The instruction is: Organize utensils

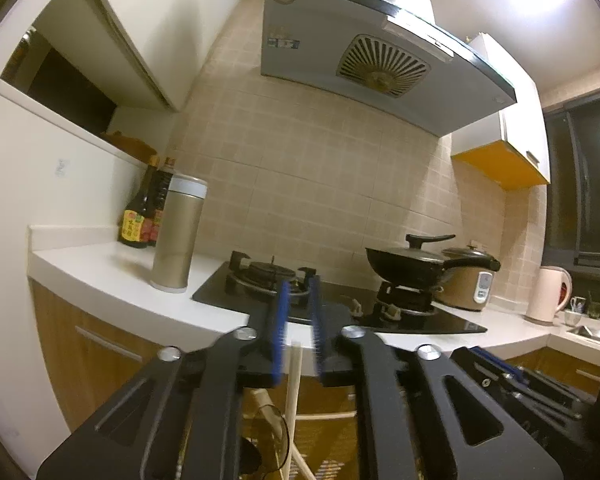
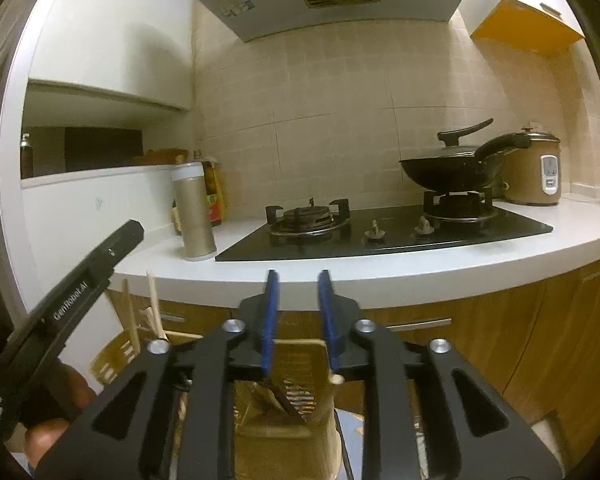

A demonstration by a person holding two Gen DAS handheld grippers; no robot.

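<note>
Chopsticks (image 1: 294, 384) stand in a tan holder (image 2: 300, 380) below the counter (image 2: 420, 268), under both tongs. Left tongs (image 1: 298, 308) point level, jaws apart, one pale stick between them, not squeezed. Right tongs (image 2: 299, 308) tip slightly down, jaws apart, gripping nothing. Only the right view shows a hand (image 2: 56, 412) holding the left tongs.
</note>
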